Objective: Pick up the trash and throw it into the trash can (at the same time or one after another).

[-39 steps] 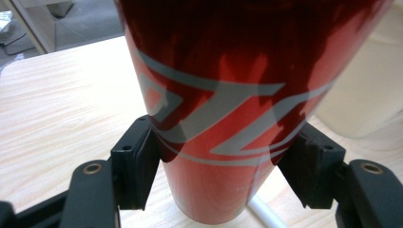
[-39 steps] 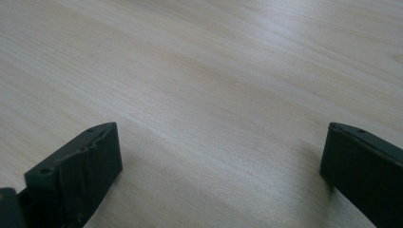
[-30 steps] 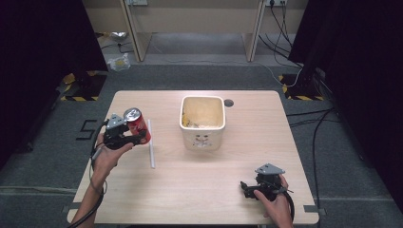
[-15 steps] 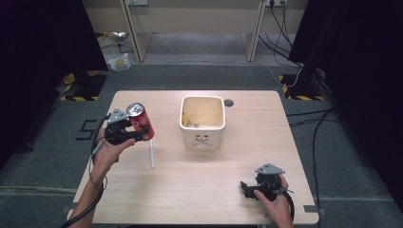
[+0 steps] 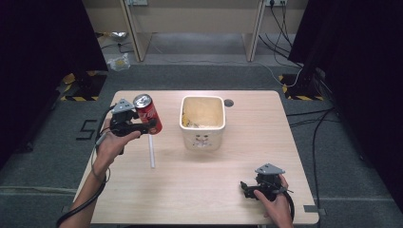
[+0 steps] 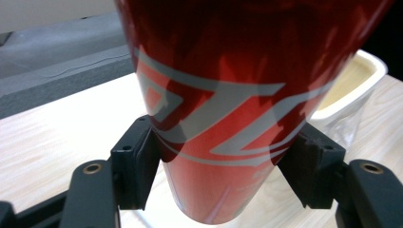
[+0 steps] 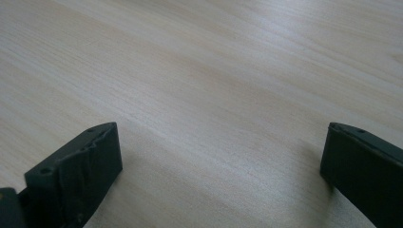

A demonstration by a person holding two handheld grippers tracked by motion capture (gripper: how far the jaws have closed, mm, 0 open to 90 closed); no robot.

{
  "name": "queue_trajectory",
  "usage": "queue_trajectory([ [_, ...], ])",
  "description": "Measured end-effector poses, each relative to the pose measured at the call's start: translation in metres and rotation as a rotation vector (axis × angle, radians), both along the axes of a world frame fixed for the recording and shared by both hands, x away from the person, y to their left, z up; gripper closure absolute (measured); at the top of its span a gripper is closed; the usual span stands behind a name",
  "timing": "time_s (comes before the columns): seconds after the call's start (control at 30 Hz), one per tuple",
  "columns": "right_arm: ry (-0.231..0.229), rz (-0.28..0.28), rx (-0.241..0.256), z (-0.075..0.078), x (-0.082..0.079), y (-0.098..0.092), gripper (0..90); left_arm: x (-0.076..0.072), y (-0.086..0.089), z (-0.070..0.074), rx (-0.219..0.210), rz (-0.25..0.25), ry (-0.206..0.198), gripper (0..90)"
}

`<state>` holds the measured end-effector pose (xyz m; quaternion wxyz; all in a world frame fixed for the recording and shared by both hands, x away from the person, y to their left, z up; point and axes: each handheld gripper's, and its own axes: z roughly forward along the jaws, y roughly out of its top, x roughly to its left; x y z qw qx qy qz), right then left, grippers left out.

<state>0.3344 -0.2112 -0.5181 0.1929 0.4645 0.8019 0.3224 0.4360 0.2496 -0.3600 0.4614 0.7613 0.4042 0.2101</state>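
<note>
Left hand-held gripper [image 5: 151, 124] clamping red can [image 5: 147, 114], can's top cropped in left gripper view

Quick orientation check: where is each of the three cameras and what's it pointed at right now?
High view: above the person's side, looking forward and down at the table; both forearms, left gripper and right gripper show.
Left gripper view: along its fingers, clamped on the can.
Right gripper view: low over bare wood, fingers wide apart.
Shared: can and bin appear in high and left gripper views.
</note>
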Motion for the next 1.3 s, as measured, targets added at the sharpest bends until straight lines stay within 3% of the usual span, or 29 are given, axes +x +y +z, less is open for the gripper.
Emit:
queue_trajectory([
  [0.87, -0.002, 0.001, 0.000, 0.000, 0.000, 0.000, 0.3, 0.021, -0.051, 0.039, 0.009, -0.091, -0.012, 33.8],
  [1.3, 0.001, 0.000, 0.001, 0.000, 0.000, 0.000, 0.3, 0.039, -0.081, 0.040, 0.014, -0.114, 0.001, 33.8],
])
